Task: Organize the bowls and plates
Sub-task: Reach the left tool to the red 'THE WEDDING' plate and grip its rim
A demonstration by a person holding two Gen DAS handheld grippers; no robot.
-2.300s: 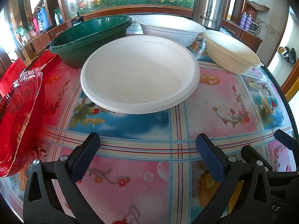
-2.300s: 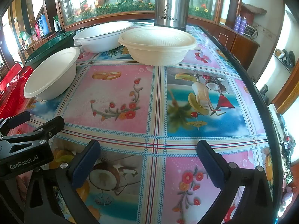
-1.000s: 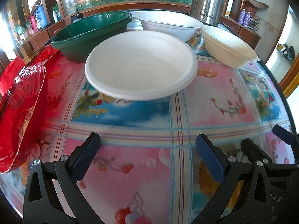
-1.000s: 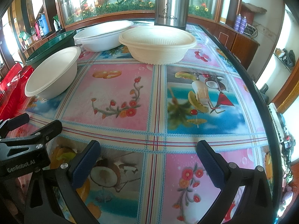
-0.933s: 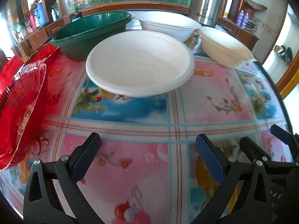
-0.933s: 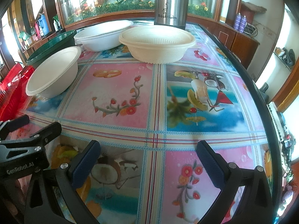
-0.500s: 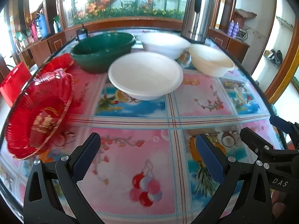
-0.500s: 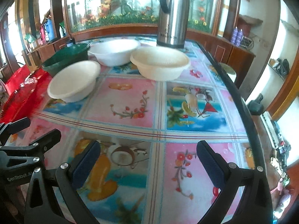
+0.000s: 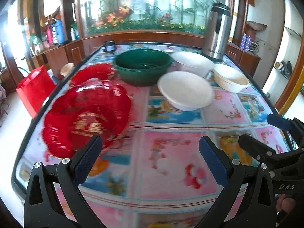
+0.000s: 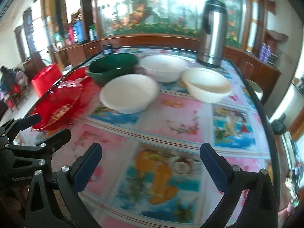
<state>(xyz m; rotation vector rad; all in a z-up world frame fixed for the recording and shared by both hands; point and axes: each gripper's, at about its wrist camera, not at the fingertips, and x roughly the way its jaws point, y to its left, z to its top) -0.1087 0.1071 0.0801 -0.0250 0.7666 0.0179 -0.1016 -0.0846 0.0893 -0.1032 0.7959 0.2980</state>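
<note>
A white bowl [image 9: 185, 90] [image 10: 129, 93] sits mid-table. Behind it stand a green bowl [image 9: 143, 64] [image 10: 113, 67], a second white bowl [image 9: 192, 61] [image 10: 164, 67] and a cream bowl [image 9: 229, 77] [image 10: 207, 87]. A red scalloped plate [image 9: 85, 115] [image 10: 57, 104] lies at the left, with another red plate [image 9: 93, 73] behind it. My left gripper [image 9: 150, 159] is open and empty above the near table, apart from the dishes. My right gripper [image 10: 151, 163] is open and empty, to its right.
A steel thermos [image 9: 216, 32] [image 10: 213, 32] stands at the back right. A small dark jar [image 9: 109, 45] stands at the far edge. A red box [image 9: 35, 89] is beside the table's left edge. The table [image 9: 171, 152] has a flowered cloth under glass.
Both grippers have pulled back and risen, so the dishes look smaller and farther. The left view has swung left and the whole red plate shows. Both stay open.
</note>
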